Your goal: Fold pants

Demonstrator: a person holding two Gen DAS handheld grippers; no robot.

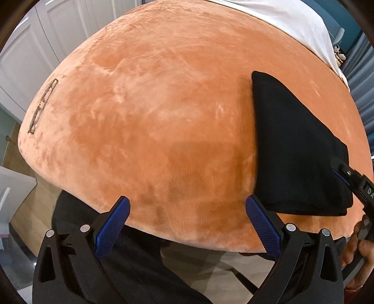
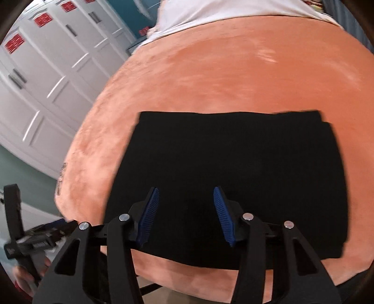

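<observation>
Black pants [image 2: 233, 177], folded into a compact rectangle, lie flat on an orange plush blanket [image 2: 233, 77]. My right gripper [image 2: 186, 196] is open over the near edge of the pants, with nothing between its blue pads. In the left wrist view the pants [image 1: 296, 149] lie at the right. My left gripper [image 1: 187, 205] is open and empty over bare blanket [image 1: 152, 105], left of the pants. The right gripper also shows at the right edge of the left wrist view [image 1: 346, 173], at the pants' right side.
White cabinet doors [image 2: 46, 77] stand to the left of the bed. A white sheet [image 1: 292, 21] covers the far end. A small embroidered label [image 1: 43, 105] sits near the blanket's left edge. Wooden floor [image 1: 25, 210] lies below the bed edge.
</observation>
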